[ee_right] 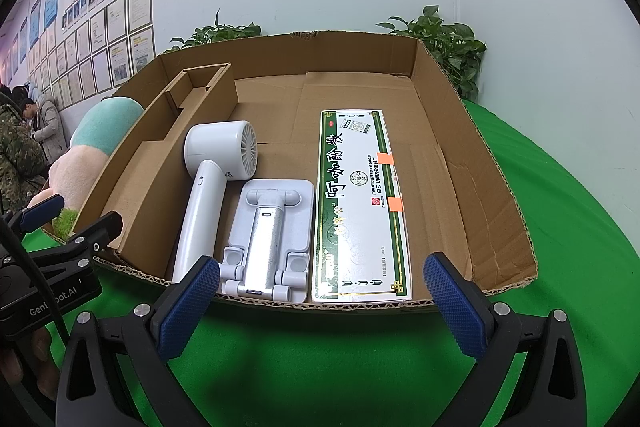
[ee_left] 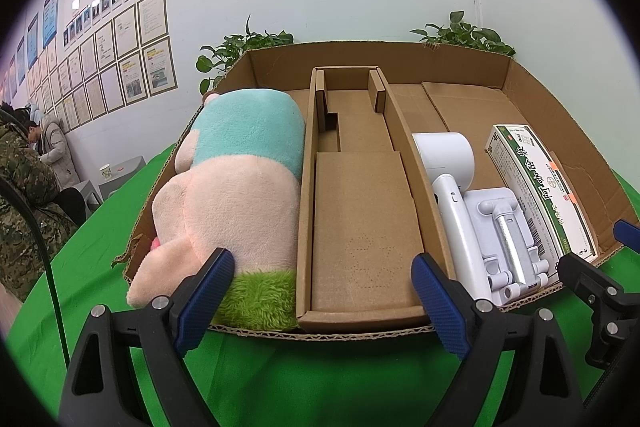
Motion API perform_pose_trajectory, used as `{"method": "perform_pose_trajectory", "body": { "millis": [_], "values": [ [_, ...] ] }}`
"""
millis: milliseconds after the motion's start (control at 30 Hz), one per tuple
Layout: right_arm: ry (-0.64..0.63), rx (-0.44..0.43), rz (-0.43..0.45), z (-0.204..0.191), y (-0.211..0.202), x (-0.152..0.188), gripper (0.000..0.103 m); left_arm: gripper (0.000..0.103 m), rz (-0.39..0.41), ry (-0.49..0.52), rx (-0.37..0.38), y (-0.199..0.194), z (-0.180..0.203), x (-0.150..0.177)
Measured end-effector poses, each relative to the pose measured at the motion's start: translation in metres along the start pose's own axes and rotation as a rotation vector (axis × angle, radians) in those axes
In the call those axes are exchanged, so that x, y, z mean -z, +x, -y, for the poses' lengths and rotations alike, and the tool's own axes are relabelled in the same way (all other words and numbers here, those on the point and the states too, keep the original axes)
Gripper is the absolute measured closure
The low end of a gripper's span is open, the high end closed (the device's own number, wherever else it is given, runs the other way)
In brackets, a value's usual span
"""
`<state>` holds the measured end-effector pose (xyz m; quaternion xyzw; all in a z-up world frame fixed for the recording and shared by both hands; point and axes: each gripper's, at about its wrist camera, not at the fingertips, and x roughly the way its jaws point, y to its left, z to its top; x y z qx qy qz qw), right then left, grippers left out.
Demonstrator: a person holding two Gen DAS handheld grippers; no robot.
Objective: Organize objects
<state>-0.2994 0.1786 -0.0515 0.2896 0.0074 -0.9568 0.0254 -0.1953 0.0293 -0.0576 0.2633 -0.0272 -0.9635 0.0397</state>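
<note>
Cardboard box [ee_left: 472, 61] fills the left wrist view, sitting on the green counter [ee_left: 320, 379] with its near wall cut low. Inside on the left lies a plush toy [ee_left: 236, 187], pink, teal and green, pressed against a narrow cardboard insert [ee_left: 360, 211] that runs down the middle. Right of the insert we've got a white hair dryer [ee_left: 448, 171], a white folding phone stand [ee_left: 508, 235] just beside it, and a long green-and-white packet [ee_left: 536, 183] lying flat on the far right. The left tool [ee_left: 324, 301] hovers just before the box's near edge, its blue pads well apart, nothing between them. Potted plants [ee_left: 236, 51] peek over the back wall.

Over to the right wrist view: same box [ee_right: 460, 131], and the hair dryer [ee_right: 212, 179], phone stand [ee_right: 268, 227] and packet [ee_right: 360, 203] line up side by side along the near edge. The right tool [ee_right: 322, 301] hangs over the counter [ee_right: 320, 367] in front of them, pads spread wide and empty. The left tool [ee_right: 68, 223] shows at the left, with the plush toy [ee_right: 92, 151] behind it.
</note>
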Motion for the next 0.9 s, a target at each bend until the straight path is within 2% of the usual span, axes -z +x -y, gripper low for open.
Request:
{"method": "perform_pose_trajectory", "body": {
  "millis": [900],
  "values": [
    [0.0, 0.0, 0.0, 0.0, -0.0005, 0.0002, 0.0, 0.012, -0.001, -0.001, 0.0, -0.0008, -0.003, 0.0037]
  ]
}}
